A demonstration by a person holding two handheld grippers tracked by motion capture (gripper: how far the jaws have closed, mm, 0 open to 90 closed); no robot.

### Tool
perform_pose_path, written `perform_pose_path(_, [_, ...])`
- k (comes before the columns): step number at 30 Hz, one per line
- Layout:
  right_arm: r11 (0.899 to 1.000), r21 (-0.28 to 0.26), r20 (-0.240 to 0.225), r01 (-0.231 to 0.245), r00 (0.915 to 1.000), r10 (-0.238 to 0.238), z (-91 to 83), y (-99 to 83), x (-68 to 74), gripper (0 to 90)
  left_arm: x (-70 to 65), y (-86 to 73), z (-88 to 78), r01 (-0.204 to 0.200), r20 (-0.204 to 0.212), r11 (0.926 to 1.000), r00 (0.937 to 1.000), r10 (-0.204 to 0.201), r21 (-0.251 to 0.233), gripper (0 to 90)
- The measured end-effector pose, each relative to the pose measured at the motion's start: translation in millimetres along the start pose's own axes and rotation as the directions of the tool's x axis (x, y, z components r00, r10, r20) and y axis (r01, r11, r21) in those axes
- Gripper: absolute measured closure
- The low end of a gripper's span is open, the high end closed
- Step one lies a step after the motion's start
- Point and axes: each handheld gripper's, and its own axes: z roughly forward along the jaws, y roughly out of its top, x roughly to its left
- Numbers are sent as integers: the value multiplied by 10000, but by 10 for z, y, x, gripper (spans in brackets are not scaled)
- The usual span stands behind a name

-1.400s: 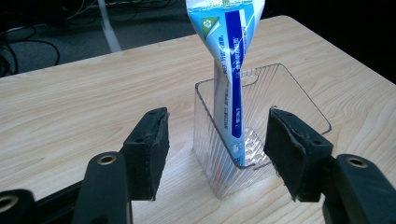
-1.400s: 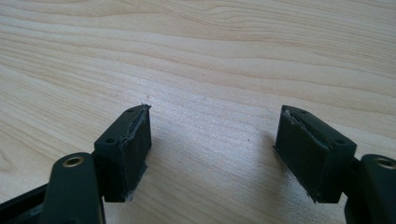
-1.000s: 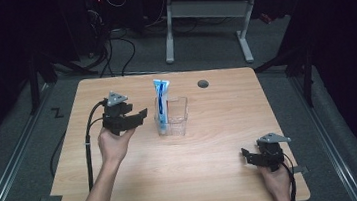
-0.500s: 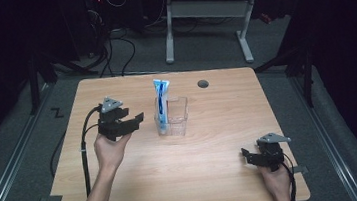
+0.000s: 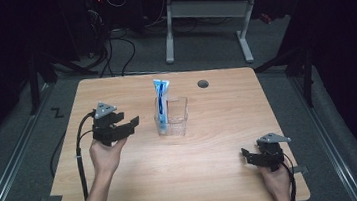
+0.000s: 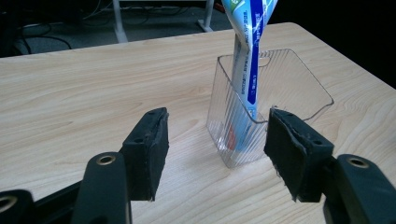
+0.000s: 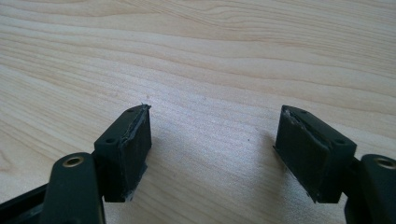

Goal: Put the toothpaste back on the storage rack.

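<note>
Light wooden table (image 5: 199, 173) with one clear container on it

A ribbed clear plastic bin (image 5: 176, 118) stands near the middle toward the far edge, holding an upright blue-and-white tube (image 5: 161, 102). A dark round grommet hole (image 5: 203, 84) sits by the far edge.

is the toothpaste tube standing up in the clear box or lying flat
Standing up: the toothpaste tube leans against a wall of the clear box, its flat end rising above the rim.

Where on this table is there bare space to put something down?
Most of the wooden table is bare: the wide stretch between the left gripper and the right gripper, and the right side past the clear container. It is crowded only around that container holding the toothpaste tube, near the left gripper.
</note>
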Motion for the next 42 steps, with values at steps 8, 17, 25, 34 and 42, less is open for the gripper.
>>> perform_pose_path(8, [10000,-1,3,-1,10000,1,0,0,0,265,15,-74,-63,129,-12,9999,9999,-129,3,398])
perform_pose_path(17, [10000,-3,3,2,10000,-2,0,0,0,265,47,-144,-99,227,-100,9997,9997,-227,3,398])
perform_pose_path(25, [10000,-2,4,4,10000,-4,0,0,0,265,65,-203,-118,243,-154,9997,9996,-242,70,398])
perform_pose_path(34, [10000,-4,3,3,10000,-3,0,0,0,265,95,-282,-137,281,-76,9994,9996,-279,212,398])
perform_pose_path(42, [10000,-3,5,8,10000,-8,0,0,0,265,148,-366,-180,410,-103,9988,9991,-408,264,397])
